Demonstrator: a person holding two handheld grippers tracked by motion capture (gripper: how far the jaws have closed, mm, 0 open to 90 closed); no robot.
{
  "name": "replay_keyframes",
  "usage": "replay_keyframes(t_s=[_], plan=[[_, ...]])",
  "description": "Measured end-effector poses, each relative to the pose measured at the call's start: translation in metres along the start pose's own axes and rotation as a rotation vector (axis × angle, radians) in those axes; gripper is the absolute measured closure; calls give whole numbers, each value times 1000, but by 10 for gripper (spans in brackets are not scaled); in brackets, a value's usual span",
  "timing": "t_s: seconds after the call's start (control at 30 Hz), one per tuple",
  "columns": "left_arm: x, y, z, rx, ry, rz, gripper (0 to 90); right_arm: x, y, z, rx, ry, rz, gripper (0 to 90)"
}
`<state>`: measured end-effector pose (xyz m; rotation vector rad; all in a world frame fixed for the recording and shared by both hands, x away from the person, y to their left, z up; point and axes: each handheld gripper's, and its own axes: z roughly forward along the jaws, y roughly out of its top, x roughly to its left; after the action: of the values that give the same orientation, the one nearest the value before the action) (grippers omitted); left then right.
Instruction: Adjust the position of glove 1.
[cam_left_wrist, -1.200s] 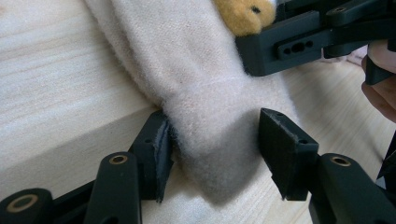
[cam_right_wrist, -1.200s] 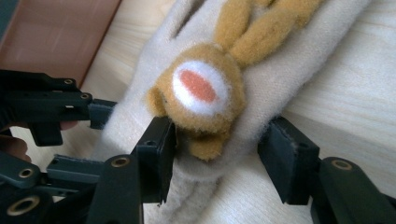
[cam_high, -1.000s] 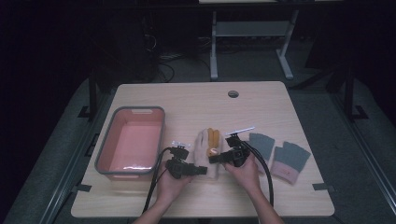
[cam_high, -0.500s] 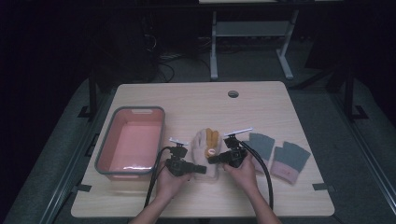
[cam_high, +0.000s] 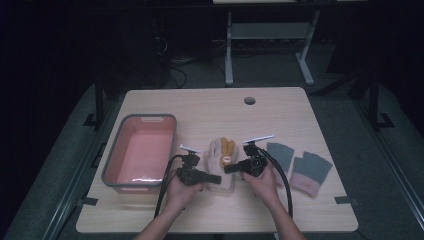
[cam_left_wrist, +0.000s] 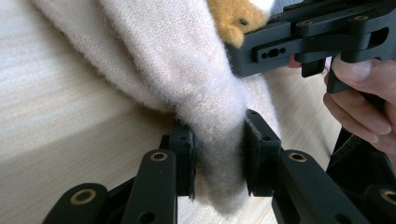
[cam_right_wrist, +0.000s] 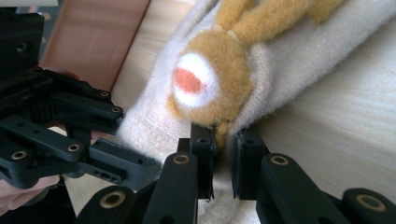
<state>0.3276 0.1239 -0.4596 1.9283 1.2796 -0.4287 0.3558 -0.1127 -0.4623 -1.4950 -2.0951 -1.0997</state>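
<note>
Gripping the cream glove (cam_high: 220, 165) from both sides, the two tools have just been closing, and each now has wool pinched between its jaws. In the left gripper view the left tool (cam_left_wrist: 218, 161) clamps a thick fold of the glove (cam_left_wrist: 187, 70), which bulges up and away from the jaws toward the far side. In the right gripper view the right tool (cam_right_wrist: 223, 154) bites the cuff edge just below the glove's (cam_right_wrist: 280, 70) tan animal patch (cam_right_wrist: 205, 79), whose white and orange spot sits directly ahead of the jaws. Seen from above, the glove lies flat on the surface (cam_high: 210, 115) between the left tool (cam_high: 214, 178) and the right tool (cam_high: 231, 168), with its fingers pointing away from the person and its near end caught by both. My reading is that the grasp is done and everything after it is left: the glove has not been lifted and still rests on the wood. A pink bin (cam_high: 140, 150) stands just beyond the left tool's outer side and looks like a likely place for it, though that is a guess. Two grey mittens (cam_high: 300, 167) lie past the right tool's outer side, untouched.
</note>
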Motion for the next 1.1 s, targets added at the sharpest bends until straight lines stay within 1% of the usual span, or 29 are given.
replay_keyframes(t_s=[0.3, 0.37, 0.53, 0.67, 0.7, 0.8, 0.9, 0.97, 1.0, 1.1], plan=[[-2, 1, -4, -9, -14, 7, 691, 2, 1, -5, -4, 14, 1, 815], [-2, 2, -6, -21, -22, 5, 691, 3, 2, -7, -11, 25, 4, 815], [-2, 3, -9, -26, -34, 2, 691, 6, 4, -10, -10, 22, -5, 815], [-7, 7, -15, -34, -33, 19, 691, 12, 7, -16, -20, 24, -19, 817], [-10, 9, -19, -39, -30, 28, 691, 14, 9, -18, -25, 27, -22, 817], [-12, 11, -22, -44, -33, 32, 691, 17, 11, -21, -29, 28, -26, 817], [-14, 13, -25, -47, -36, 39, 691, 19, 13, -24, -39, 44, -18, 818], [-16, 14, -28, -50, -41, 39, 691, 20, 14, -26, -40, 45, -20, 818], [-16, 15, -30, -50, -42, 43, 691, 23, 15, -28, -43, 44, -27, 819], [-17, 17, -35, -59, -52, 46, 691, 26, 17, -30, -47, 46, -27, 819]])
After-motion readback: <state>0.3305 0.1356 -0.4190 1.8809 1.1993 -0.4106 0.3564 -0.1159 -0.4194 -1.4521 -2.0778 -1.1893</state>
